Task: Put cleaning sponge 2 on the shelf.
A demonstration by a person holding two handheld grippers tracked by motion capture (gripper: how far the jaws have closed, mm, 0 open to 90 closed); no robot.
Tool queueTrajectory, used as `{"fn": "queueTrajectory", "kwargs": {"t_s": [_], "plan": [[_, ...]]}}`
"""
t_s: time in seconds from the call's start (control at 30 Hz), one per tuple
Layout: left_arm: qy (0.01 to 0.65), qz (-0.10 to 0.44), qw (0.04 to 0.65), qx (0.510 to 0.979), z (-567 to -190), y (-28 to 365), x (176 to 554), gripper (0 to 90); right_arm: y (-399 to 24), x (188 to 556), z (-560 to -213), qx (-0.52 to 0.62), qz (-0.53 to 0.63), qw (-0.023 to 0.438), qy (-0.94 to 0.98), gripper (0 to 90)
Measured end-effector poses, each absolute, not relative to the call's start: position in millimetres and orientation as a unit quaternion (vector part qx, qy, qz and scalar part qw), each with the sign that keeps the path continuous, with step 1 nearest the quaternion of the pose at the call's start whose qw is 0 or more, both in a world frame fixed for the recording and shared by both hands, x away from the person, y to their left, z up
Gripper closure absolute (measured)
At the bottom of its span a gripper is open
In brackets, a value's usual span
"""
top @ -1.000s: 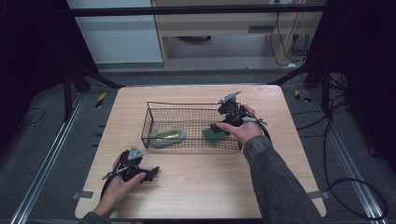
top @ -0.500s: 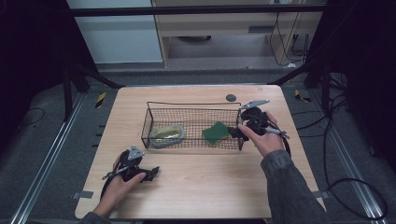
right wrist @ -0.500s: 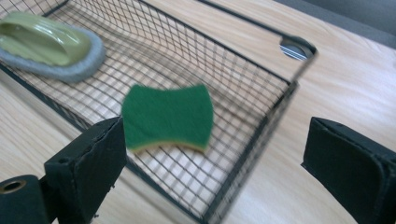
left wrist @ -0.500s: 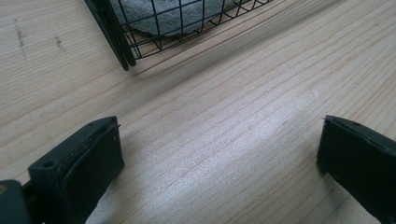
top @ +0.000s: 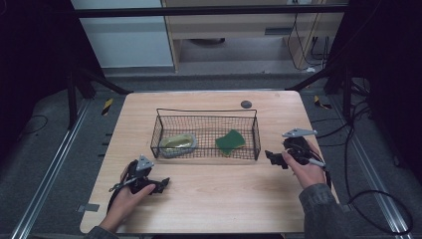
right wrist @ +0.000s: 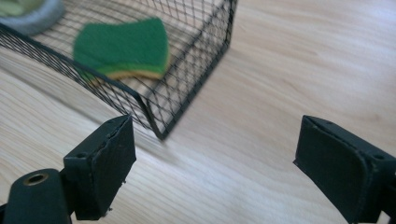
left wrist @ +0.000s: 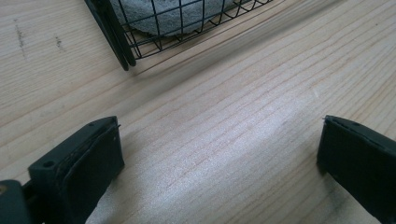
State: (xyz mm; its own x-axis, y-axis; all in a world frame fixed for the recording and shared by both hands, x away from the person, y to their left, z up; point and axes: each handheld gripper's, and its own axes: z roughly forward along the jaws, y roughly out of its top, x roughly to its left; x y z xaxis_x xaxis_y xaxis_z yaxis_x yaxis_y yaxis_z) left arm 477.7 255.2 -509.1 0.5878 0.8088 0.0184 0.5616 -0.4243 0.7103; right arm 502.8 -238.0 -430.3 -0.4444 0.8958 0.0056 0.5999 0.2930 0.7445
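Sponge (top: 230, 141) lies in basket (top: 206, 133) at its right end, dish (top: 177, 144) w/ yellow-green item at left end, so loading looks done. Right gripper (top: 271, 158) near surface's right edge, fingers wide apart, just narrowed a bit, holding nothing. Left gripper (top: 161, 185) near front-left, fingers wide, empty

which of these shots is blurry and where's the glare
Right gripper view: the green sponge and wire basket are smeared by motion blur. Left gripper view: sharp, with a pale sheen on the wooden table between the fingers. High view: the tabletop is evenly lit and the surroundings are dark.
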Motion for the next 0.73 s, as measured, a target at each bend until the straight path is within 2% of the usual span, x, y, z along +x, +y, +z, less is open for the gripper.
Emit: {"fn": "queueTrajectory", "kwargs": {"t_s": [0.27,0.43,0.73], "plan": [[0.416,0.183,0.339,0.824,-509,255,478,0.0,-255,498,-471,0.508,0.341,0.233,0.756,11.9],[0.416,0.183,0.339,0.824,-509,255,478,0.0,-258,501,-500,0.532,0.326,0.230,0.747,11.7],[0.416,0.182,0.339,0.824,-509,255,478,0.0,-255,505,-512,0.540,0.322,0.239,0.740,5.8]]}}
